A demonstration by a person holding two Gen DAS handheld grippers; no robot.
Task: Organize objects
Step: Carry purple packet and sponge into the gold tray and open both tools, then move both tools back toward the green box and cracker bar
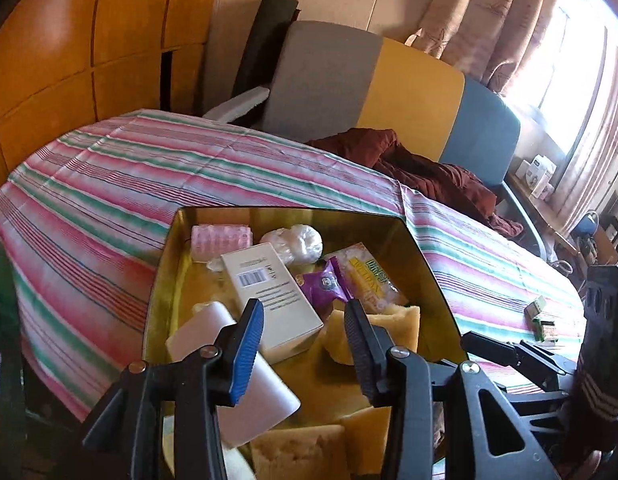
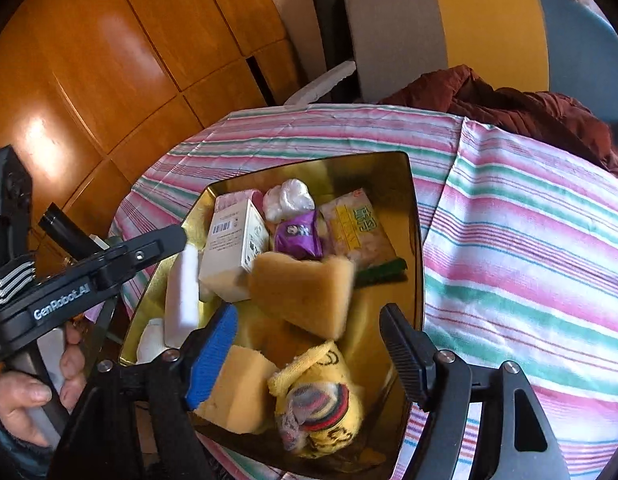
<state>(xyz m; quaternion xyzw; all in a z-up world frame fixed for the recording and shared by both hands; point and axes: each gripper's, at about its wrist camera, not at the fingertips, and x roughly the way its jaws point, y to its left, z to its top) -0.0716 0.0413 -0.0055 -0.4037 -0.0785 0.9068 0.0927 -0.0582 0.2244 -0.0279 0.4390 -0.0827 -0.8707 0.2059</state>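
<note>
Glossy metal tin [image 2: 413, 208], porous sponge [image 2: 305, 296]

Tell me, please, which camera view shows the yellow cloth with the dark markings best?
The right wrist view shows it best: the yellow cloth lies whole at the near end of the gold tin, beside a sponge. In the left wrist view it does not show; the gripper blocks that end of the tin.

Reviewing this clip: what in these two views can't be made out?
- Sponge, right wrist view: motion-blurred, so whether it rests or is falling is unclear.
- Small green packs, left wrist view: too small to identify, part hidden by the right gripper.
- Tin near edge: hidden by gripper bodies.
</note>
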